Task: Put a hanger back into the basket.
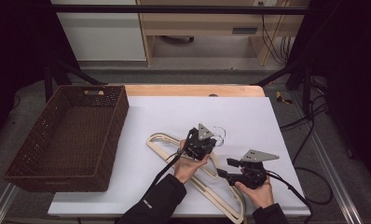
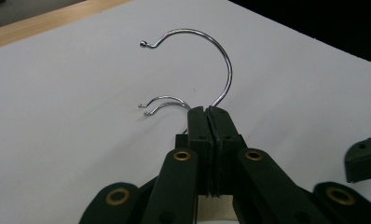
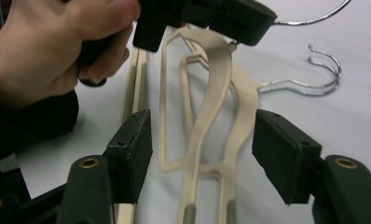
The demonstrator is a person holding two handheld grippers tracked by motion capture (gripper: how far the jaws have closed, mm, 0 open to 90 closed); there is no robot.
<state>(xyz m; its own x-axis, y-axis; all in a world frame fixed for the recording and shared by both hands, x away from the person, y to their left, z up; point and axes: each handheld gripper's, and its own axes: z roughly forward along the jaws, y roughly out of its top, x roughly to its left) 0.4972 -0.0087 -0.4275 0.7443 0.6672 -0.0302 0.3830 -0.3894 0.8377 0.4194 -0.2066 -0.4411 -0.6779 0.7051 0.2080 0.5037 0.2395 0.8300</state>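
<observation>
Several beige hangers (image 1: pixel 158 143) with wire hooks lie stacked on the white sheet (image 1: pixel 249 116). My left gripper (image 1: pixel 211 139) (image 2: pixel 210 114) is shut on the neck of the top hanger (image 3: pixel 216 70), just below its wire hook (image 2: pixel 223 60), and holds that end tilted up off the stack. Two more hooks (image 2: pixel 167 103) (image 3: pixel 323 70) rest flat on the sheet beyond. My right gripper (image 1: pixel 226 167) (image 3: pixel 204 140) stands open over the hangers' arms. The arms pass between its pads (image 3: pixel 132 154), which stay clear of them on both sides.
A dark wicker basket (image 1: pixel 116 135) stands at the left, partly over the sheet's left edge. The person's left hand (image 3: pixel 44 51) is close to the right gripper's jaws. Cables (image 1: pixel 309 186) trail off the table's right side.
</observation>
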